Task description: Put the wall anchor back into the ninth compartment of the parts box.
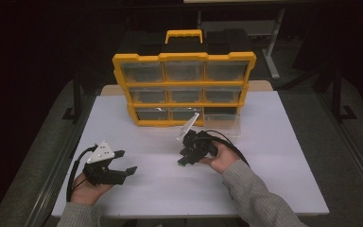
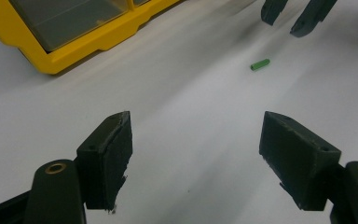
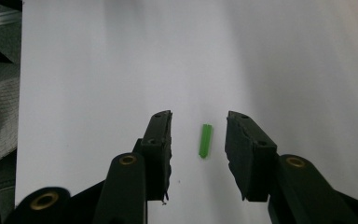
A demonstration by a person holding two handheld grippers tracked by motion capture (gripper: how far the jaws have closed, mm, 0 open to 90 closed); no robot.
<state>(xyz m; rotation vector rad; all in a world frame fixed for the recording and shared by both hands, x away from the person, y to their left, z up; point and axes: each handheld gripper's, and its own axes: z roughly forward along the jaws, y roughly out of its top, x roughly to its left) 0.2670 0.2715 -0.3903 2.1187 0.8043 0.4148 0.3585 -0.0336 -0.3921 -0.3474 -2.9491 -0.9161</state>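
One green plug point(image 3: 205, 140) | between right hand-held gripper point(image 3: 199, 135) jaws | untouched

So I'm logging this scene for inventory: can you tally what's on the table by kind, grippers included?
Yellow drawer organizer: 1
Clear drawer pulled out onto the table: 1
Small green plug: 1
Hand-held grippers: 2, the left gripper and the right gripper, both open, the right one straddling the plug
Total: 5

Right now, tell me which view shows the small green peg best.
The right gripper view: the green peg lies large on the white table, between the open jaws. The left gripper view shows it small and farther off.
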